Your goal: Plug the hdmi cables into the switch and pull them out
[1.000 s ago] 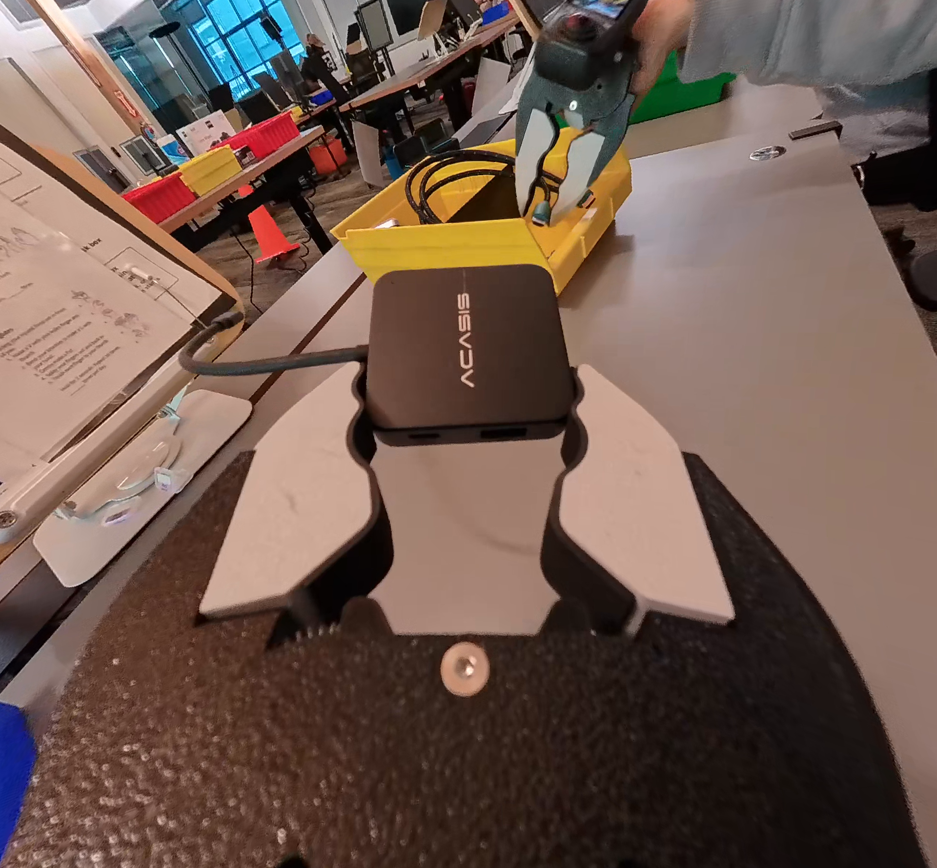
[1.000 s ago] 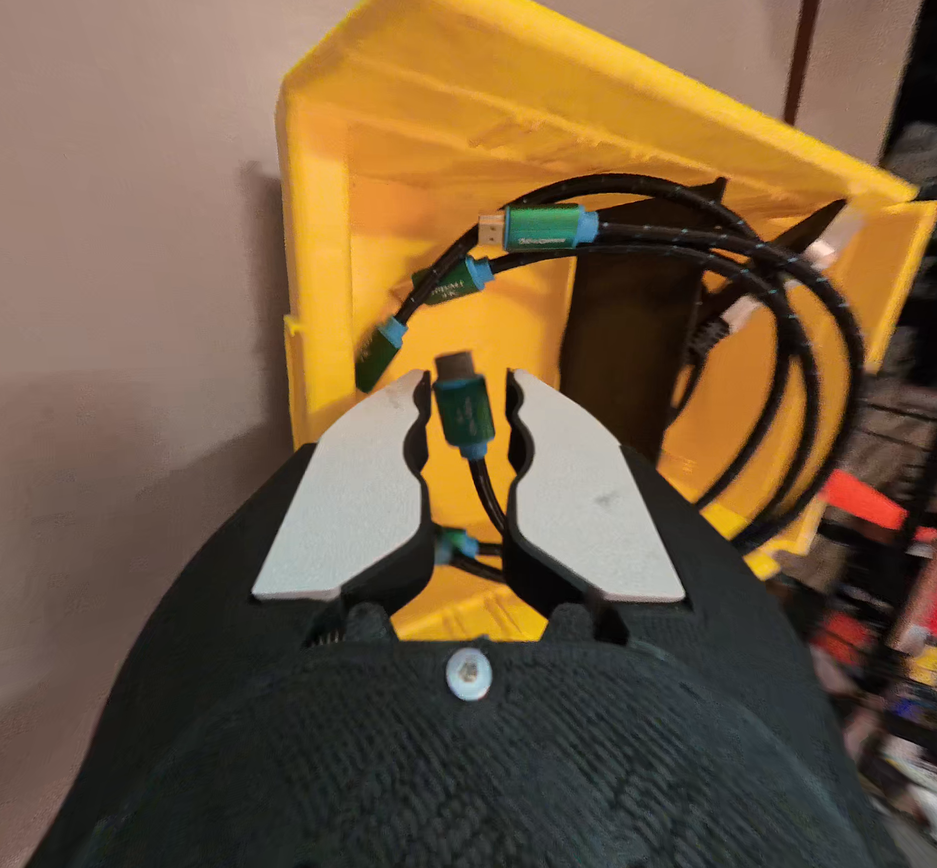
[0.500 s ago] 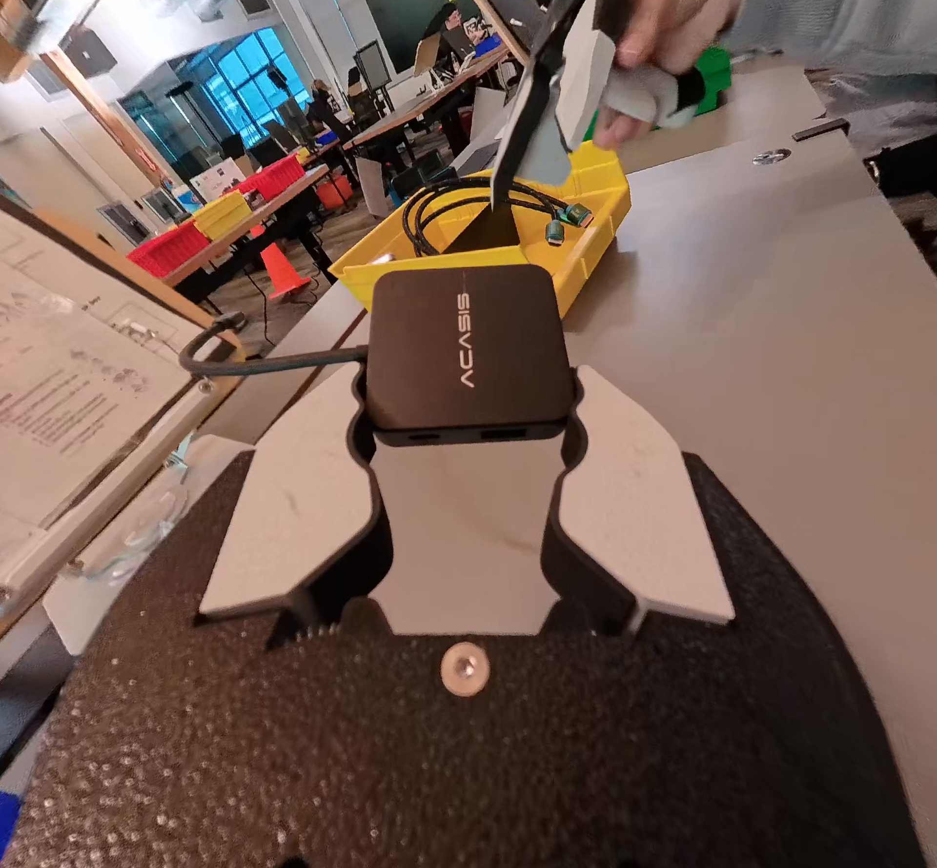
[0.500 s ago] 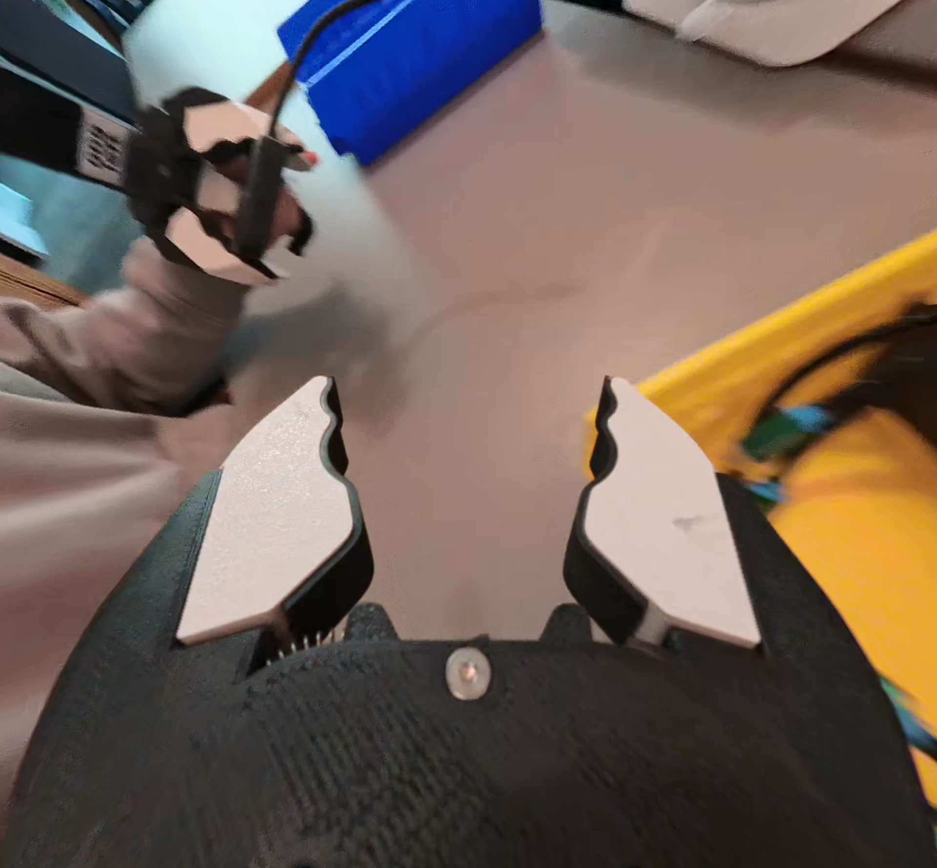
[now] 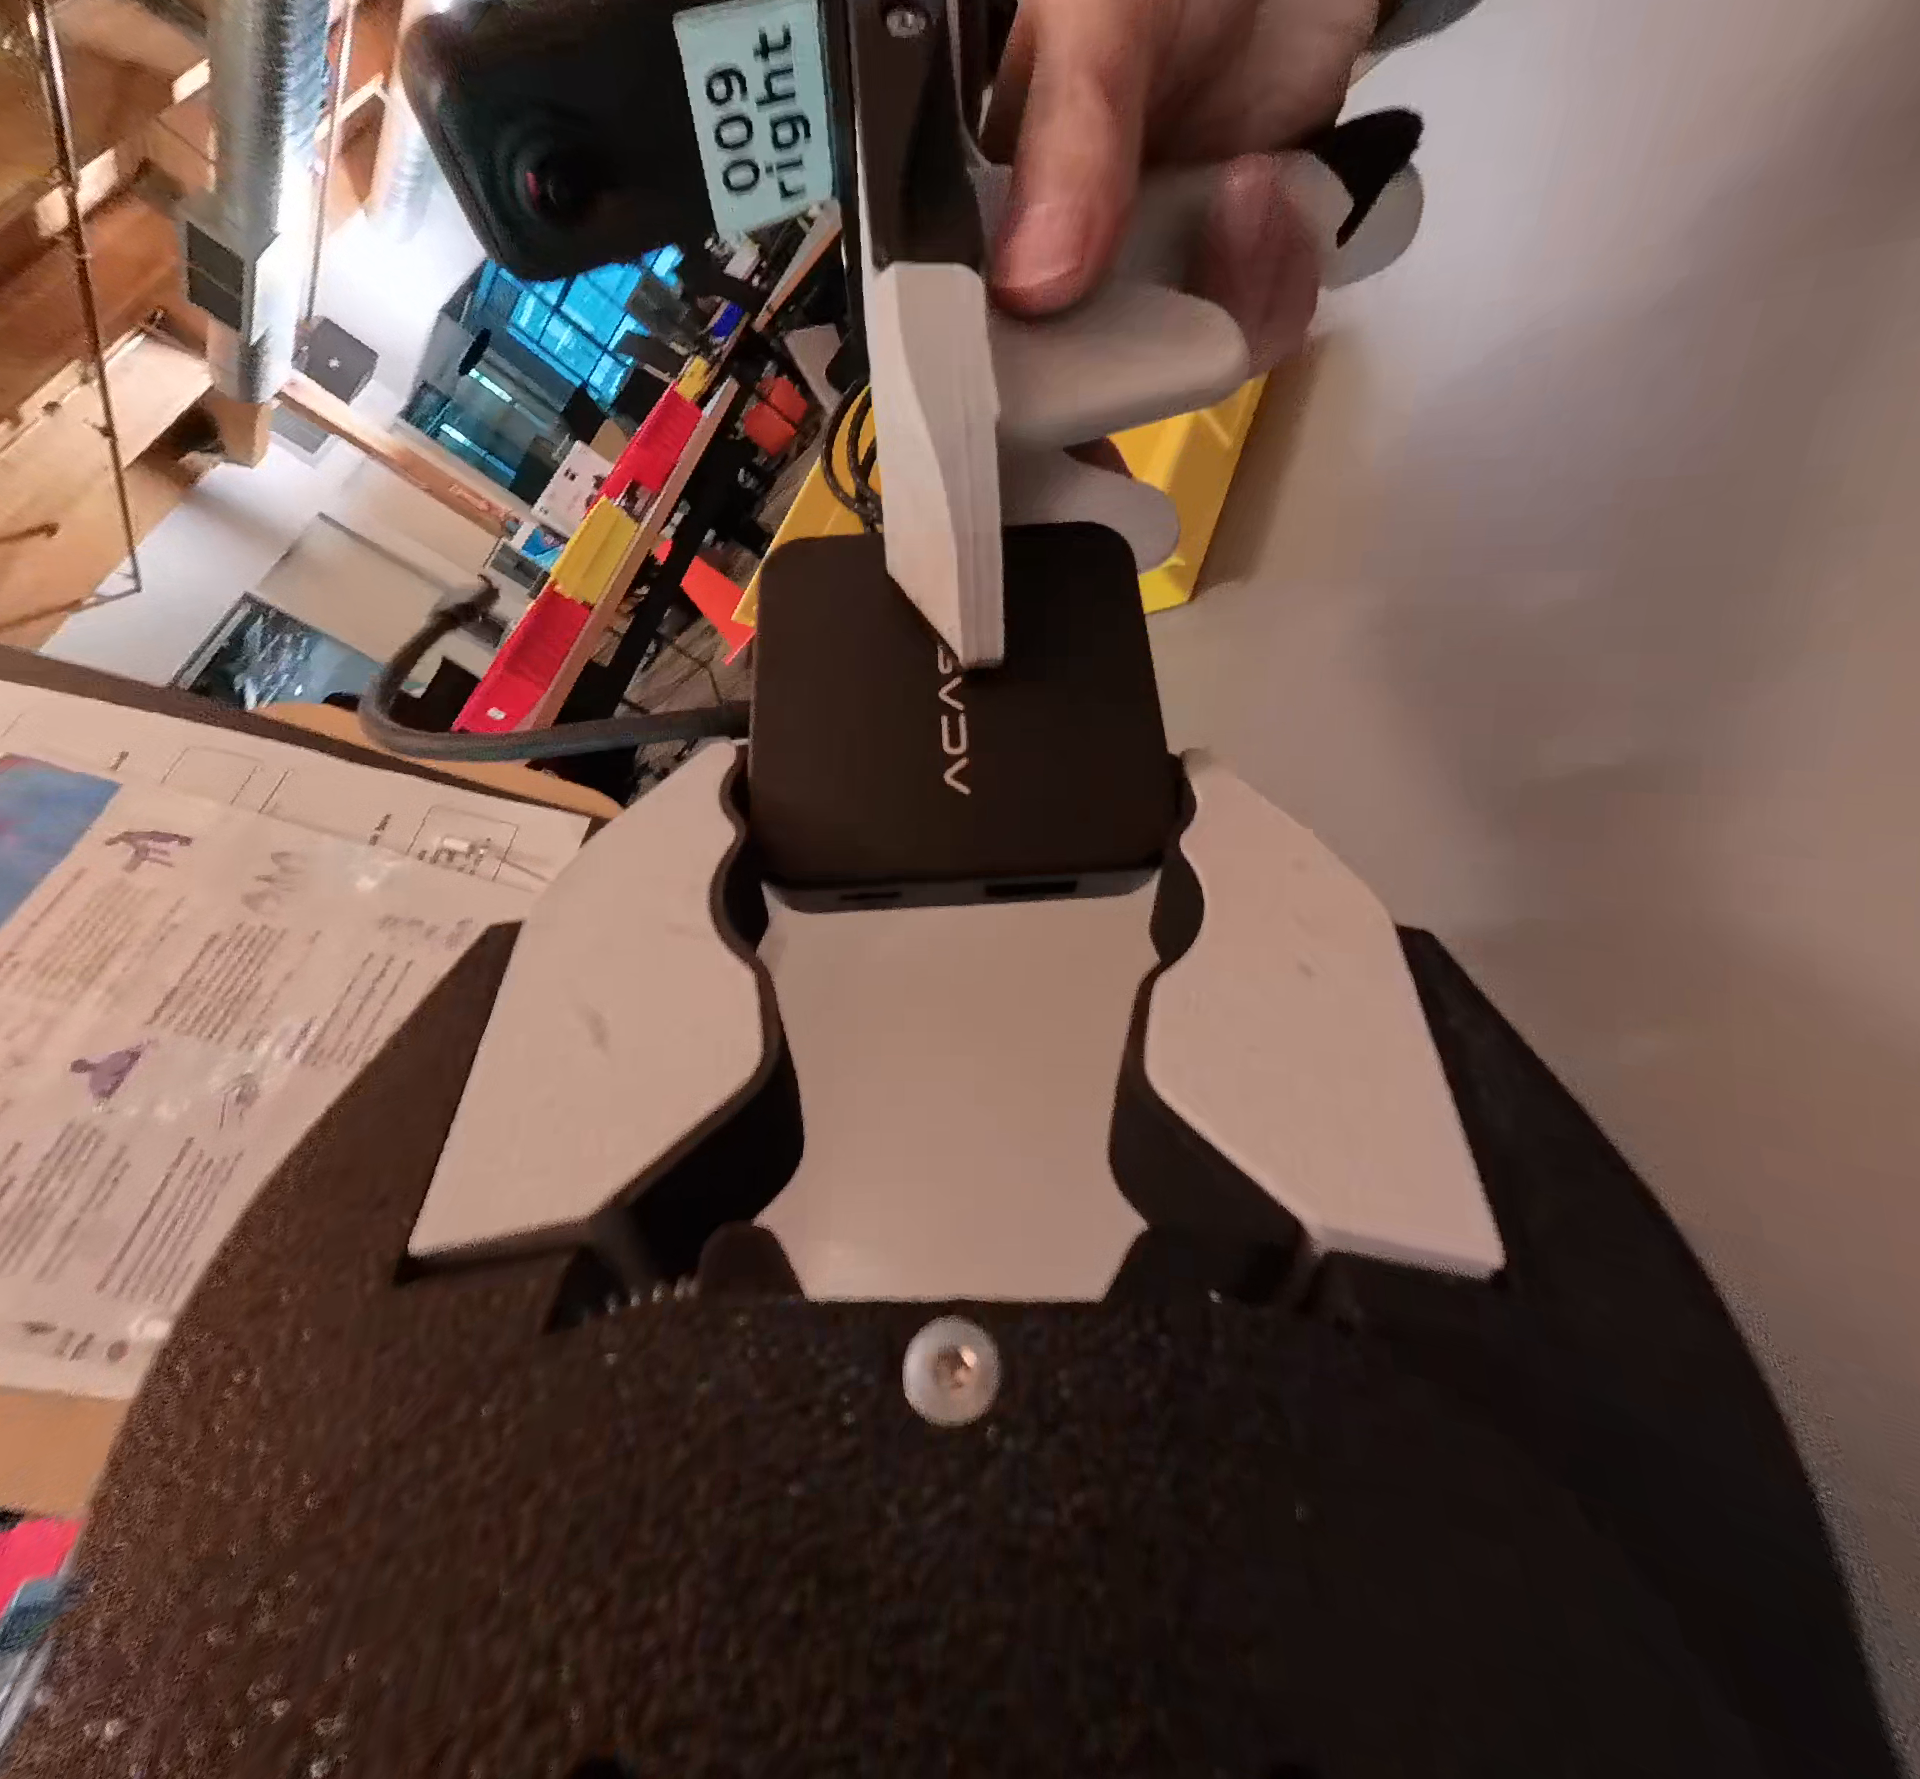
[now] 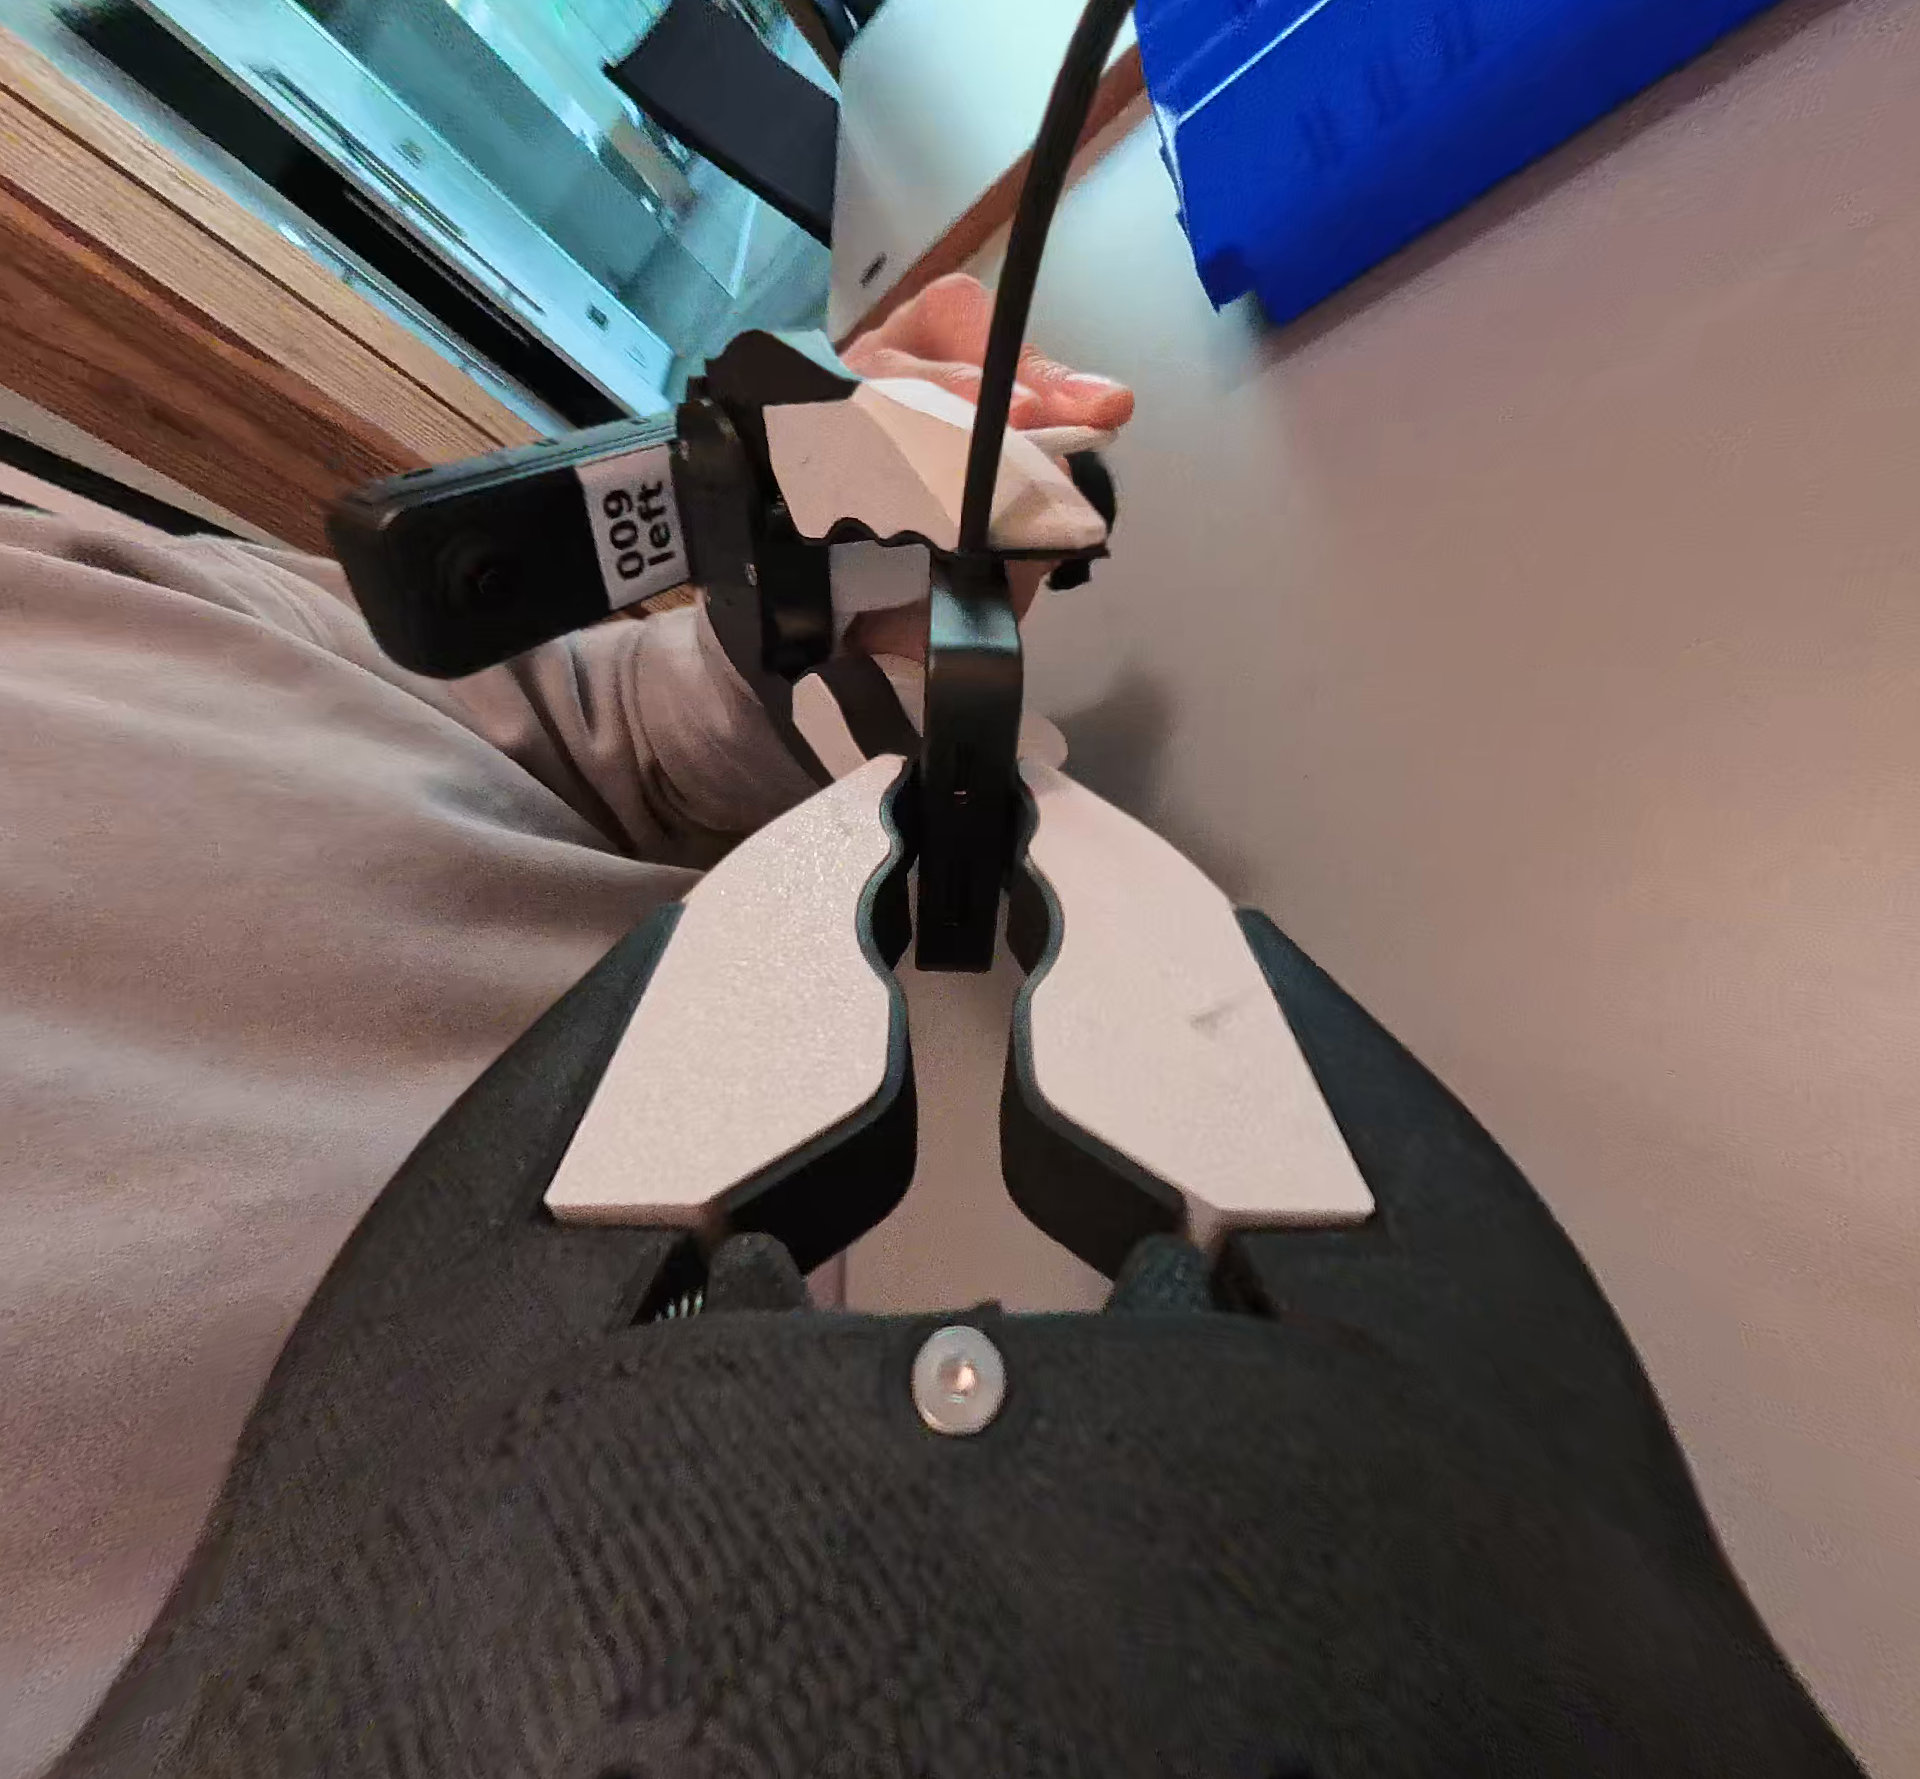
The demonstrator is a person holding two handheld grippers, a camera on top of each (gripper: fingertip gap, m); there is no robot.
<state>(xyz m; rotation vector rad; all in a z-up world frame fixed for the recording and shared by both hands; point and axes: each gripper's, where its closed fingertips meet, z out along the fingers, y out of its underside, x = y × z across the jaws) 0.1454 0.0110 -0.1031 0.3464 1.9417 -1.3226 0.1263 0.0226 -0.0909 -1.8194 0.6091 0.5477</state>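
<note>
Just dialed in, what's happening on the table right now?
Both grippers are clamped on the same black switch, lifted off the grey table. The left gripper grips its sides near the port edge, and the right gripper pinches it edge-on from the opposite end. The two ports facing the left camera are empty. The HDMI cables lie in the yellow bin behind.

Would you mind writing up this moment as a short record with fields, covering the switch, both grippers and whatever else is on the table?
switch: black square box, lifted off the table and turned on edge, its own black cable attached
left gripper: shut on the switch's two side edges
right gripper: shut on the switch across its thin faces
ports: two slots on the near edge, both empty
HDMI cables: dark loop in the yellow bin, none plugged in
table: grey
other: blue bin; printed sheet
</note>
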